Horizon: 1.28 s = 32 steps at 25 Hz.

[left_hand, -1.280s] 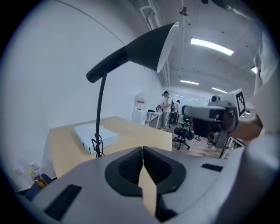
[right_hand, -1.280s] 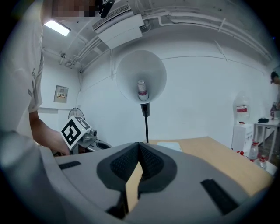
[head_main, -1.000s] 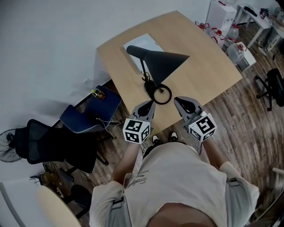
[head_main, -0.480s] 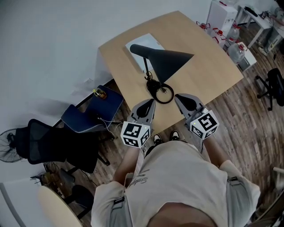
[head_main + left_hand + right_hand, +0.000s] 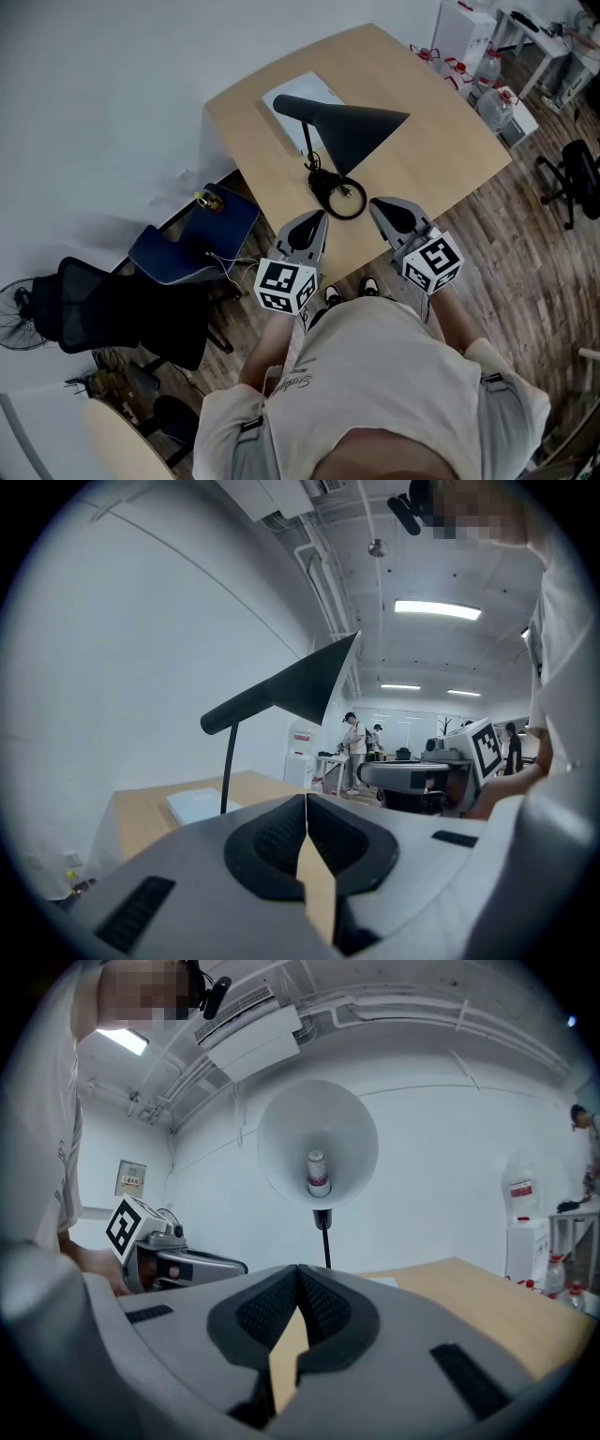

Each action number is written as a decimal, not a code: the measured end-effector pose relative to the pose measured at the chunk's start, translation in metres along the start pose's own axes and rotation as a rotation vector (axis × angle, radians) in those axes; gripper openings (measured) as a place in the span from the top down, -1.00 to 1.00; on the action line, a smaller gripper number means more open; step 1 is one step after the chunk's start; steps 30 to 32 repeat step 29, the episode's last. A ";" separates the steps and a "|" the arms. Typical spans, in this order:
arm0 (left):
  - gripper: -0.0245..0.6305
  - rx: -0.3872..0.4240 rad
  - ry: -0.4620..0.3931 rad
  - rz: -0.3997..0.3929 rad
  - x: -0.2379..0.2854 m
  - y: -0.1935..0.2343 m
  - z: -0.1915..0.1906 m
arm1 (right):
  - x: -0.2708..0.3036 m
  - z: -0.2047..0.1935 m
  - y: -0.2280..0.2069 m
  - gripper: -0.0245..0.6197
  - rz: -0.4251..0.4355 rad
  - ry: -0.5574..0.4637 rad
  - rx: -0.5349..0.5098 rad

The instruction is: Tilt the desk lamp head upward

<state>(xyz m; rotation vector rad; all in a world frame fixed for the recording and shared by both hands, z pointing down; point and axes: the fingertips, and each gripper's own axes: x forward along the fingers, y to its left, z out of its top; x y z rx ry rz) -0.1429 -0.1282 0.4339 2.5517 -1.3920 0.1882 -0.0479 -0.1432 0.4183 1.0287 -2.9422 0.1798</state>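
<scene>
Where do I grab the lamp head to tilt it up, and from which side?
Probably pinch the lamp head at its thin lower rim, coming from the open mouth, which faces the right gripper: one jaw inside, one outside. The smooth cone looks too wide to span. Its jaws are shut; open first.

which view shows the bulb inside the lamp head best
The right gripper view: it looks straight into the lamp head, bulb at centre. The head view and left gripper view show only its dark outside.
</scene>
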 end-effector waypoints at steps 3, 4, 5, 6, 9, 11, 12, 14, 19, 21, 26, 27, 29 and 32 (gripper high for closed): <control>0.88 0.004 -0.004 -0.005 0.000 0.000 0.001 | 0.000 0.001 0.002 0.94 0.003 -0.003 -0.003; 0.88 0.006 -0.006 -0.007 0.000 0.000 0.002 | 0.001 0.001 0.003 0.94 0.005 -0.003 -0.005; 0.88 0.008 -0.006 -0.008 0.000 0.000 0.002 | 0.001 0.001 0.003 0.94 0.006 -0.002 -0.006; 0.88 0.008 -0.006 -0.009 0.000 0.000 0.002 | 0.001 0.000 0.003 0.94 0.007 -0.001 -0.007; 0.88 0.009 -0.007 -0.011 -0.001 0.000 0.003 | 0.002 0.000 0.005 0.94 0.011 0.003 -0.004; 0.88 0.009 -0.006 -0.011 -0.002 0.000 0.003 | 0.002 0.001 0.007 0.94 0.014 0.003 -0.005; 0.88 0.009 -0.006 -0.010 -0.002 0.001 0.003 | 0.002 0.001 0.008 0.94 0.016 0.002 -0.007; 0.88 0.007 -0.007 -0.009 -0.003 0.001 0.003 | 0.002 0.001 0.009 0.94 0.018 0.004 -0.011; 0.88 0.002 -0.010 -0.017 -0.006 0.001 0.002 | 0.001 0.000 0.012 0.94 0.016 0.008 -0.016; 0.88 0.000 -0.011 -0.020 -0.006 0.001 0.000 | 0.000 0.000 0.013 0.94 0.014 0.009 -0.021; 0.88 0.003 -0.015 -0.029 -0.007 0.000 0.003 | -0.001 0.003 0.012 0.94 0.005 0.001 -0.016; 0.88 0.003 -0.017 -0.031 -0.007 0.000 0.004 | -0.001 0.004 0.013 0.94 0.005 -0.001 -0.015; 0.88 0.002 -0.021 -0.035 -0.006 -0.001 0.006 | -0.001 0.006 0.014 0.94 0.006 -0.006 -0.016; 0.88 0.002 -0.021 -0.035 -0.006 -0.001 0.006 | -0.001 0.006 0.014 0.94 0.006 -0.006 -0.016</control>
